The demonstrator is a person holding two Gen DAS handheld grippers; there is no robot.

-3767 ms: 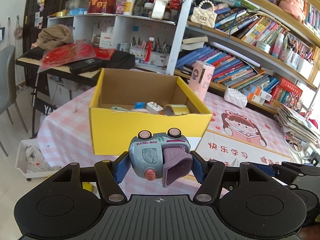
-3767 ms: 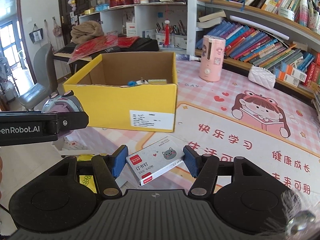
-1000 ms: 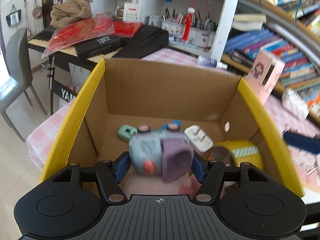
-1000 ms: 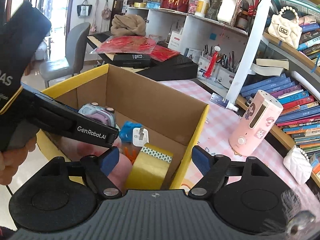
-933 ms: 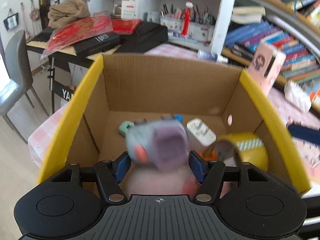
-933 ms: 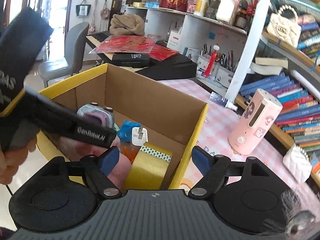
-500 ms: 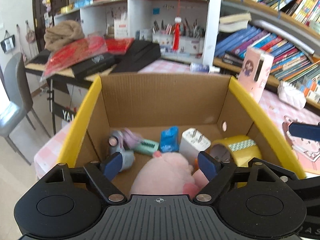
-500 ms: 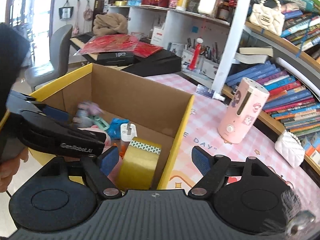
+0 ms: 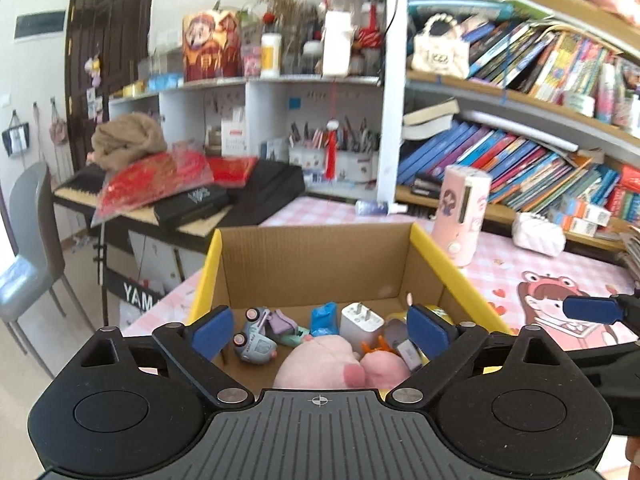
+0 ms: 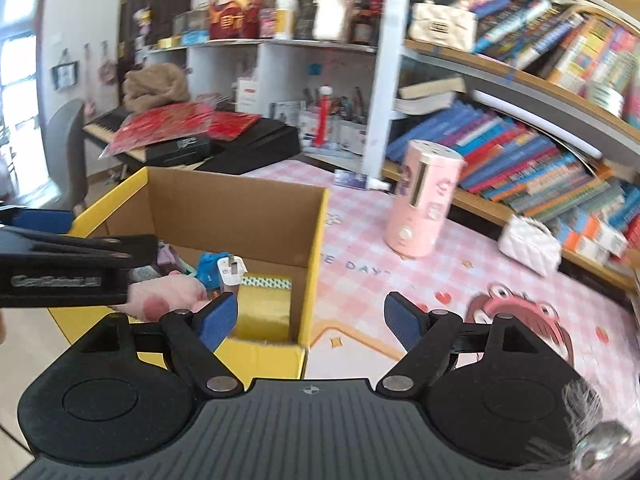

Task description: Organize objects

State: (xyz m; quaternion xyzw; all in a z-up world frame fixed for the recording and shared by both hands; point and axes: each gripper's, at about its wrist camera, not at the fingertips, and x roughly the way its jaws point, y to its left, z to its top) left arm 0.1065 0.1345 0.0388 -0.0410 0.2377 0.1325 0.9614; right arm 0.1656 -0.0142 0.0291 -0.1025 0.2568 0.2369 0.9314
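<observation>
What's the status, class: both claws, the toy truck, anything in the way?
Left claw open, jaws just widened, nothing between. Right claw open, empty. Toy truck on its side in yellow box. Nothing blocking.

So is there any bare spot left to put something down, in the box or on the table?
The box floor is crowded: toy truck, plush, charger, tape roll. Only a strip along its back wall looks bare. The pink tablecloth between the box and the pink canister is free.

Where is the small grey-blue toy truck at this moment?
In the left wrist view the toy truck lies inside the yellow cardboard box, at its left side, beside the pink plush toy and near the blue toy.
</observation>
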